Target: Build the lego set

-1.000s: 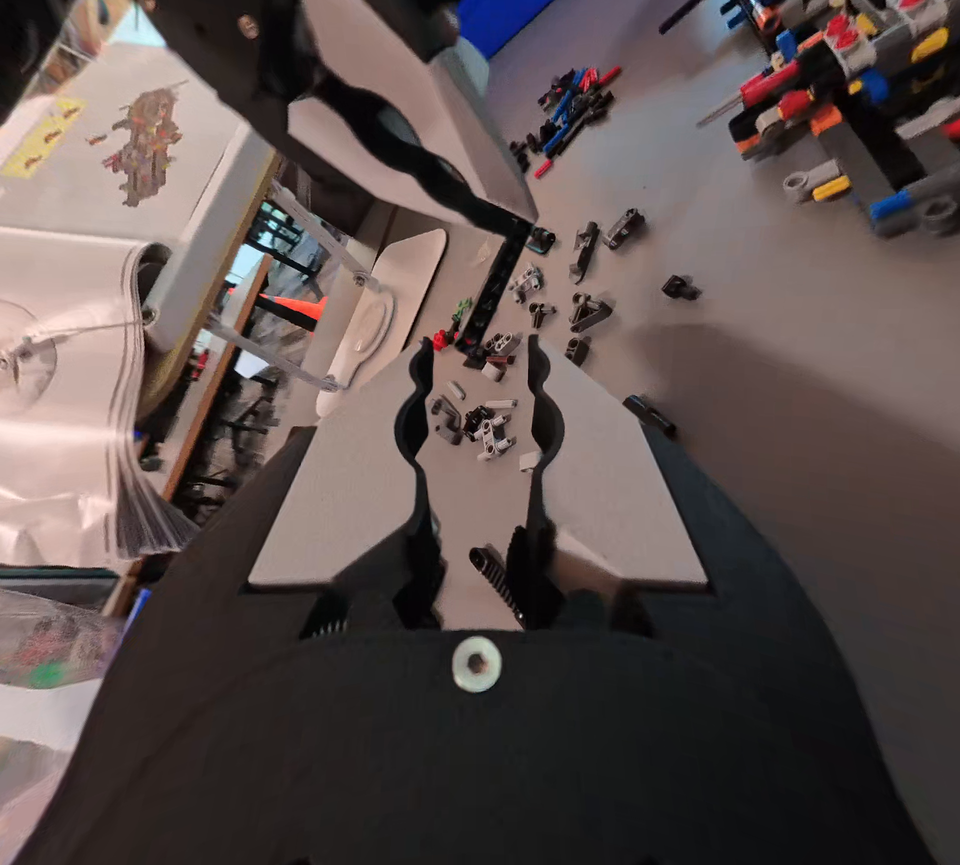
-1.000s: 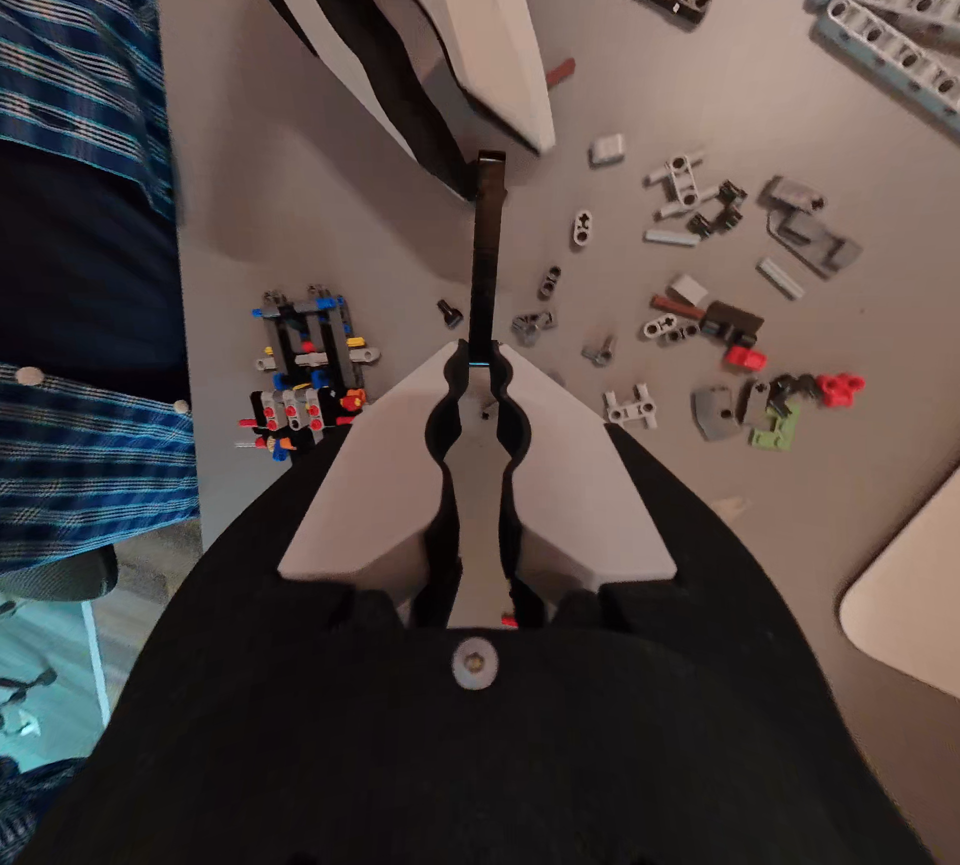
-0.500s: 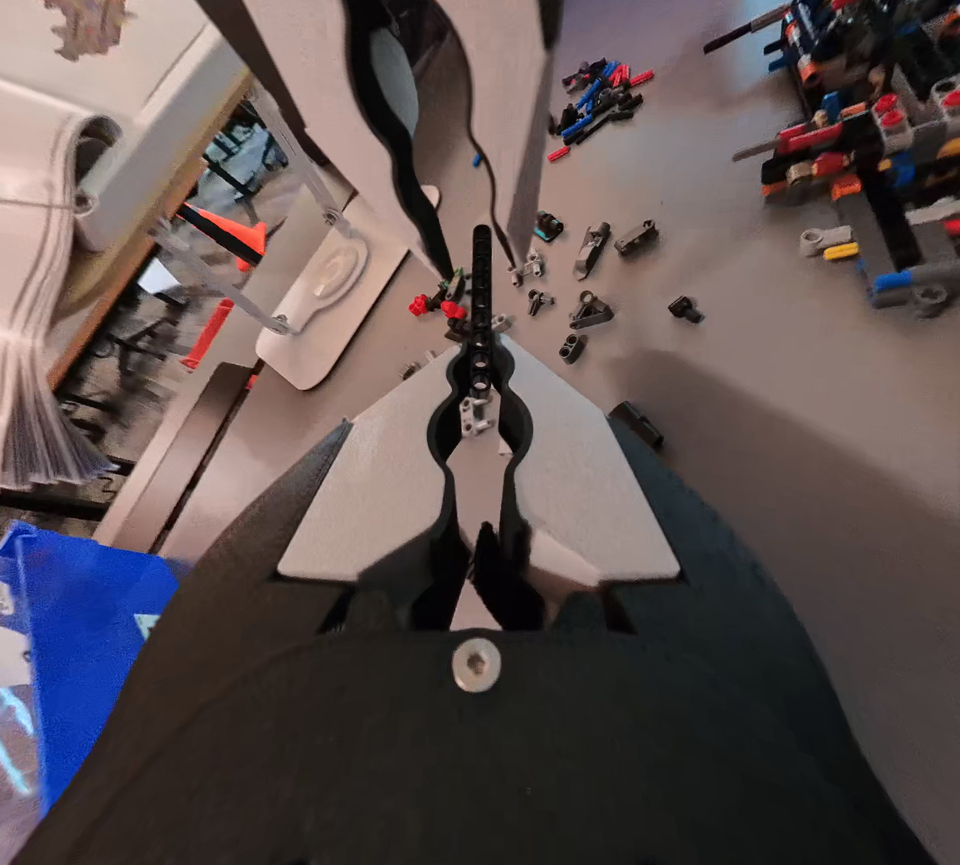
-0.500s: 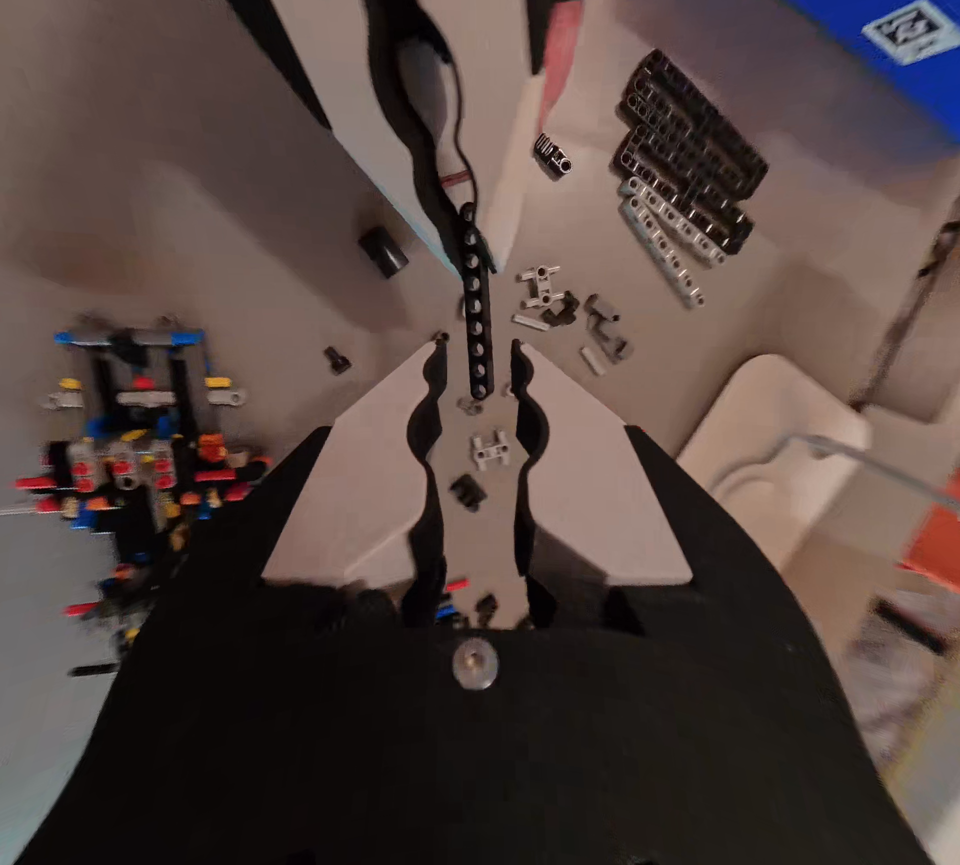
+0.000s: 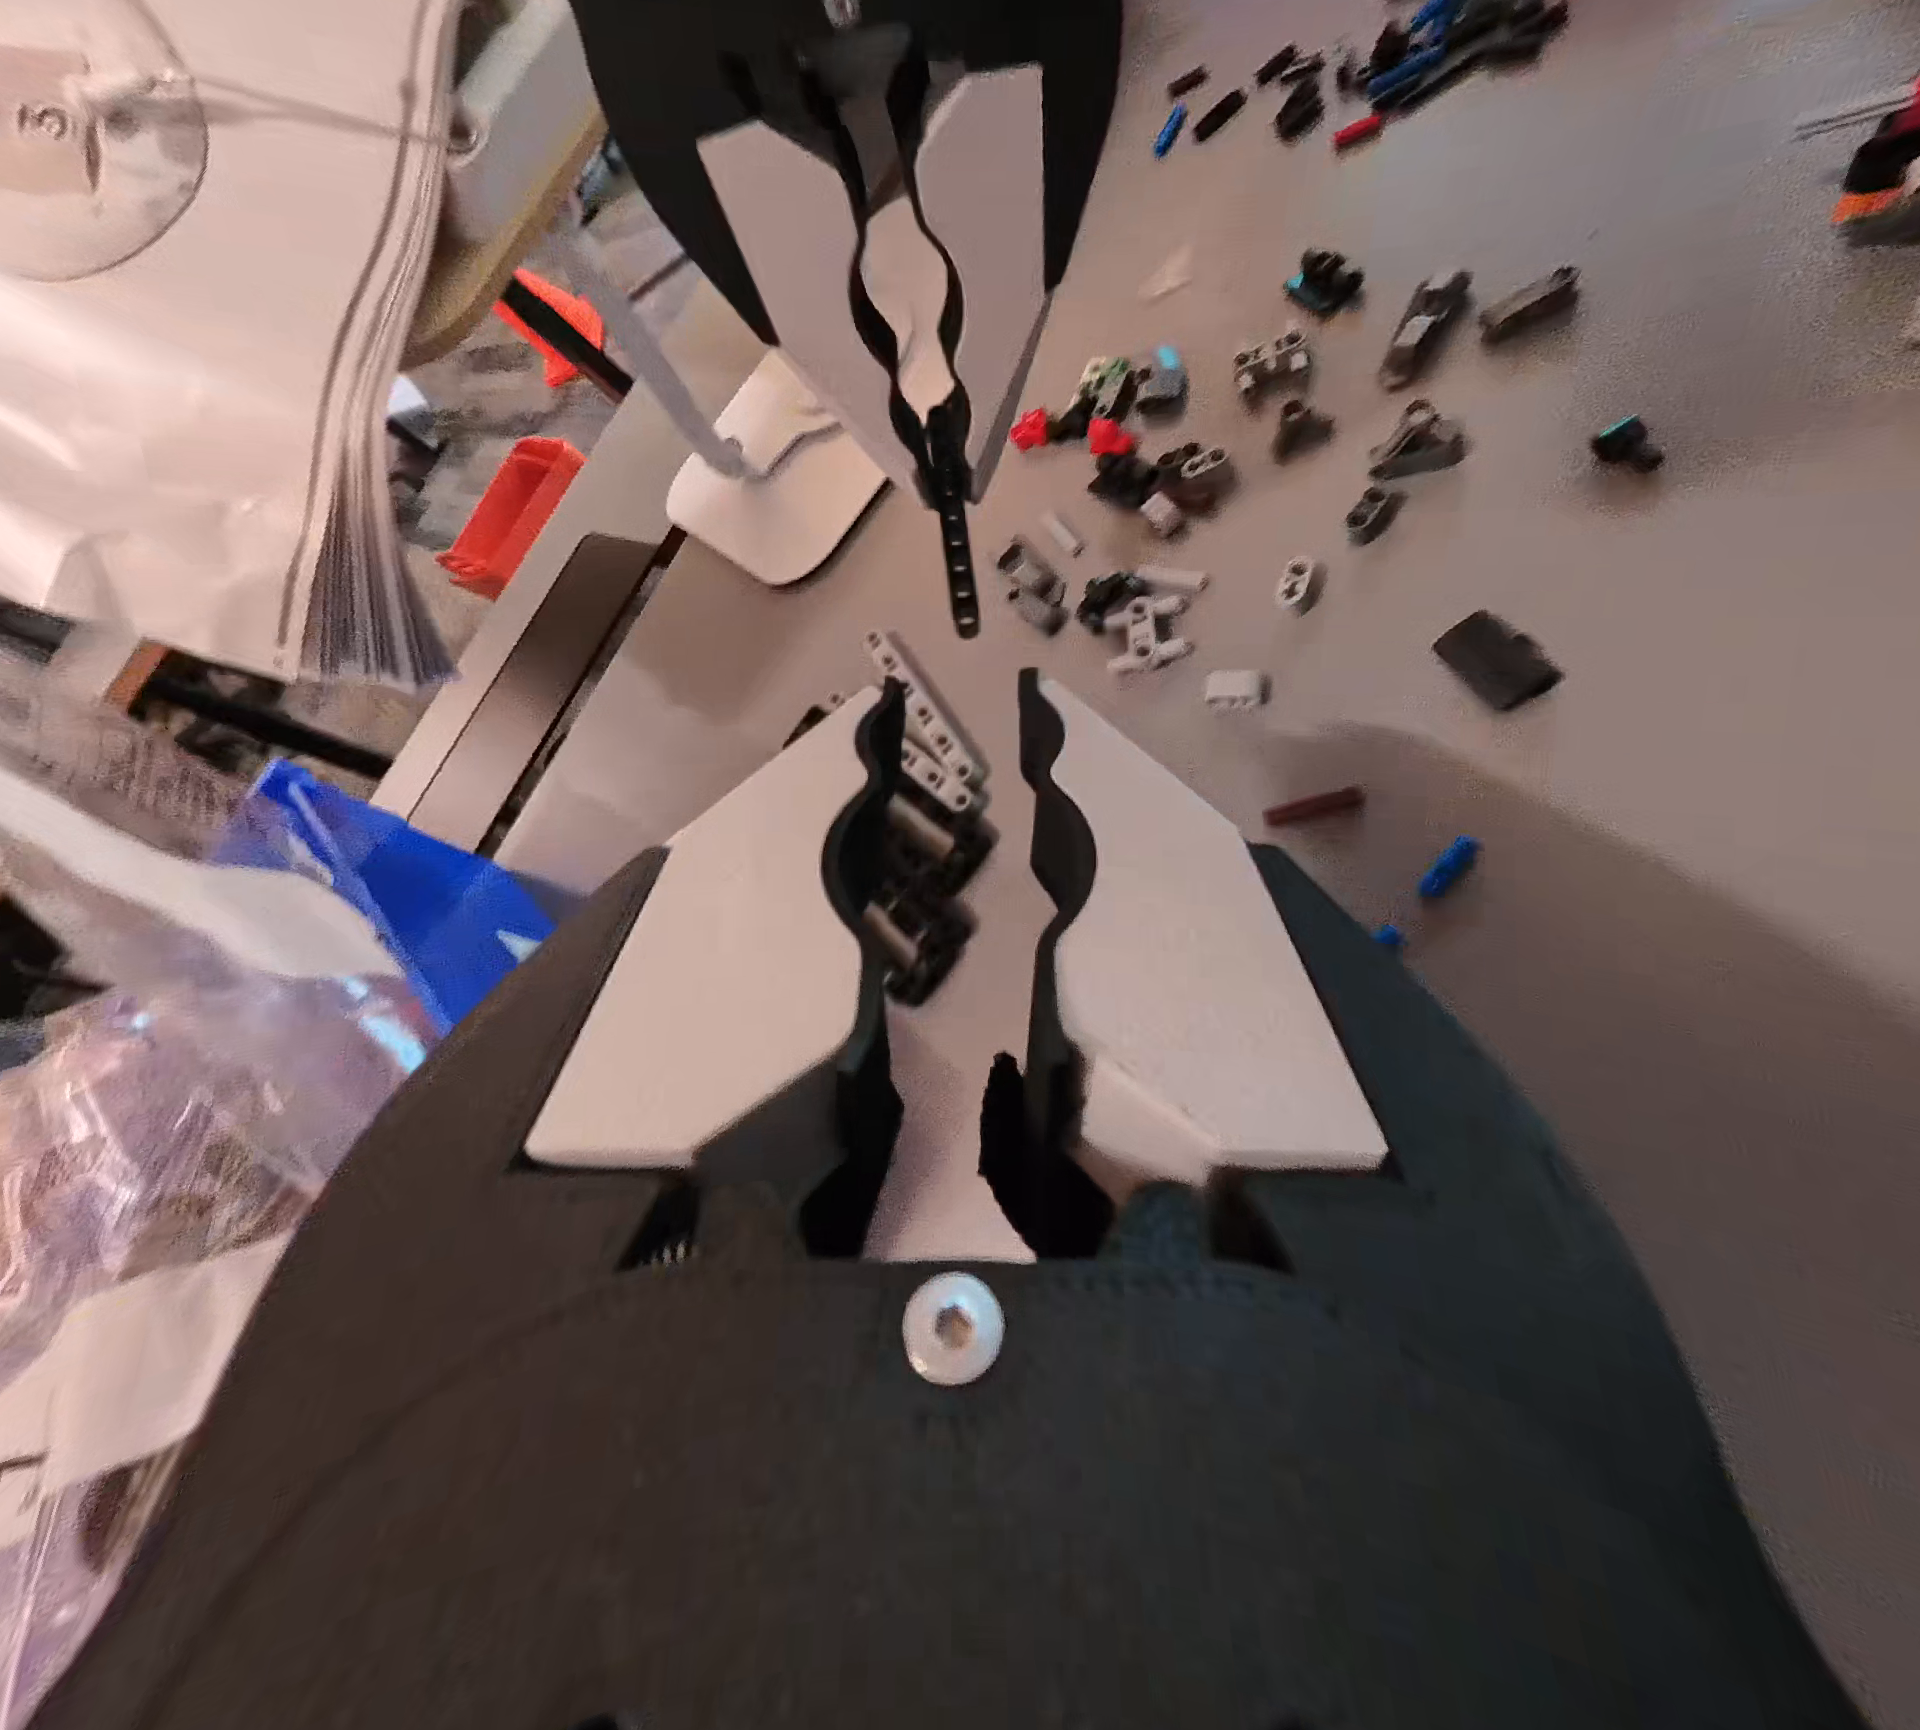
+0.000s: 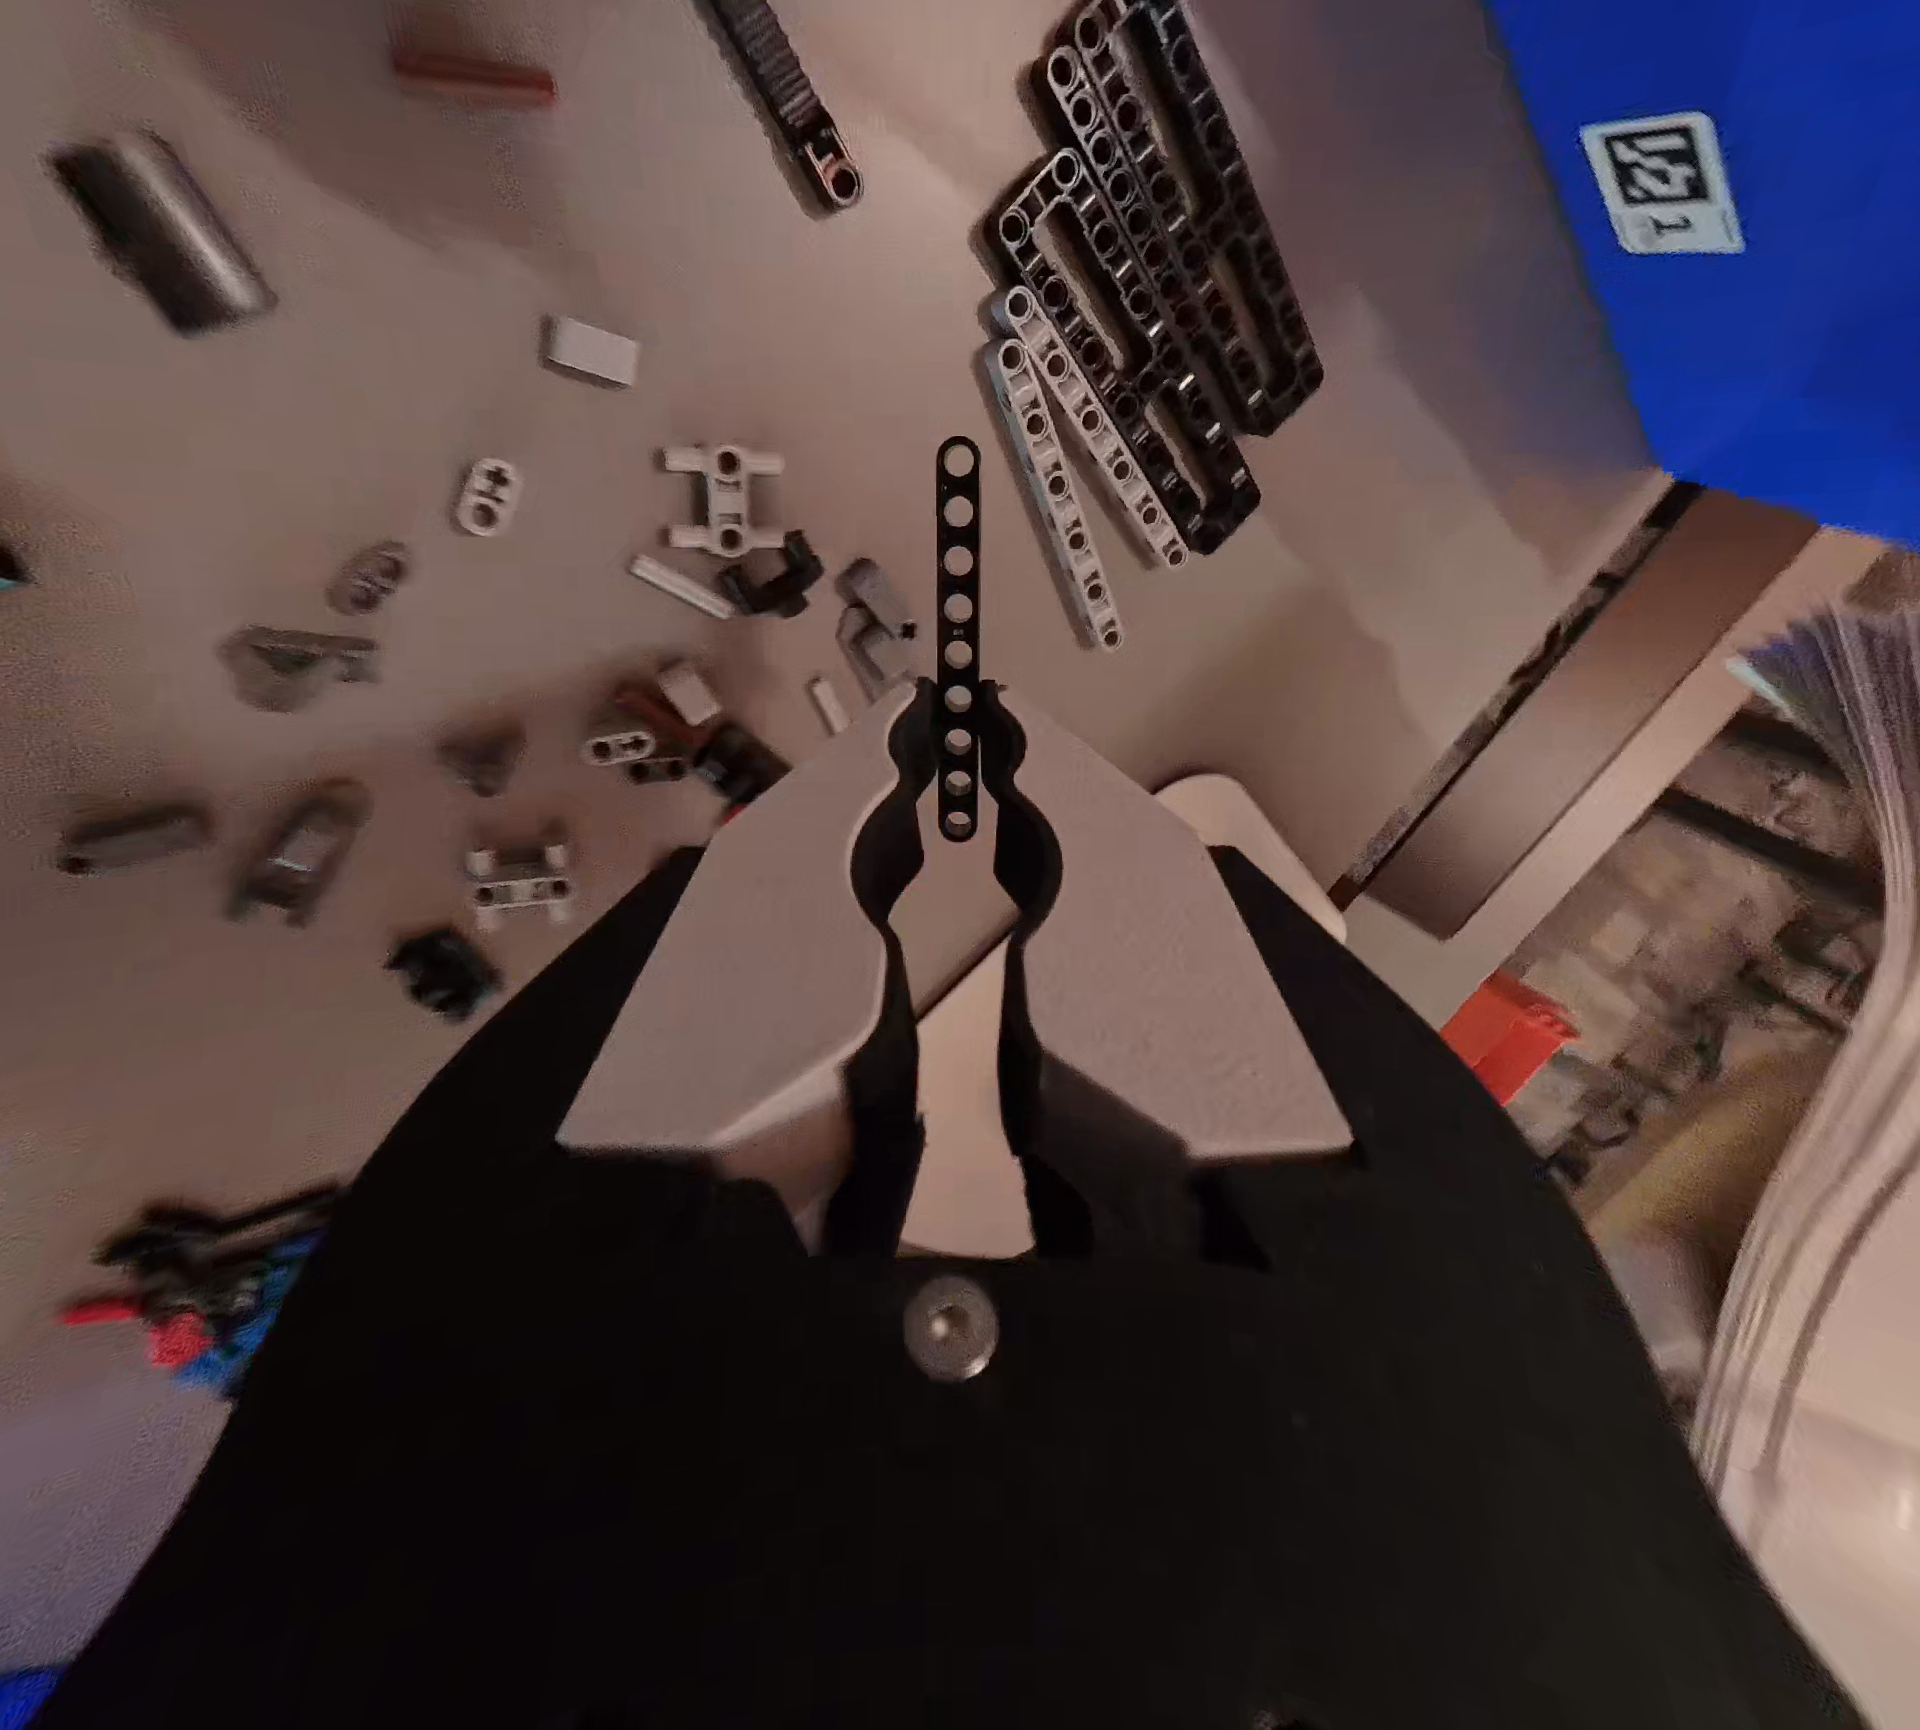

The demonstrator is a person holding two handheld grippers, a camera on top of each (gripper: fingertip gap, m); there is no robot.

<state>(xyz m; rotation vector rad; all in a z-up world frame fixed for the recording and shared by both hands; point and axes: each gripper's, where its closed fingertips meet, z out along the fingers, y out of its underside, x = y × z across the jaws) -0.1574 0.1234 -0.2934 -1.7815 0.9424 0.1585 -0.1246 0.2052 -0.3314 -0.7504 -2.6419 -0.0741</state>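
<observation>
My right gripper [image 6: 958,695] is shut on a thin black beam with holes [image 6: 957,558], held above the table with its flat face toward the camera. In the left wrist view the right gripper [image 5: 935,433] hangs from the top with the beam [image 5: 958,558] pointing down at me. My left gripper [image 5: 956,691] is open and empty just below the beam's free end, not touching it. A stack of long black and grey beams [image 6: 1143,246] lies on the table and also shows between my left fingers [image 5: 935,807]. Small loose grey and black parts [image 6: 722,501] are scattered about.
An open instruction booklet [image 5: 208,330] stands at the left on a white stand base [image 5: 790,517]. A blue bin [image 6: 1714,70] and a plastic bag [image 5: 156,1109] sit near the table edge. A part-built model [image 5: 1881,184] is at the far right. My right fingertips sit around 10 centimetres from my left ones.
The beam changed hands: half a second ago my left gripper was shut on it and the right was open. Now the right gripper is shut on it and the left has opened and drawn back.
</observation>
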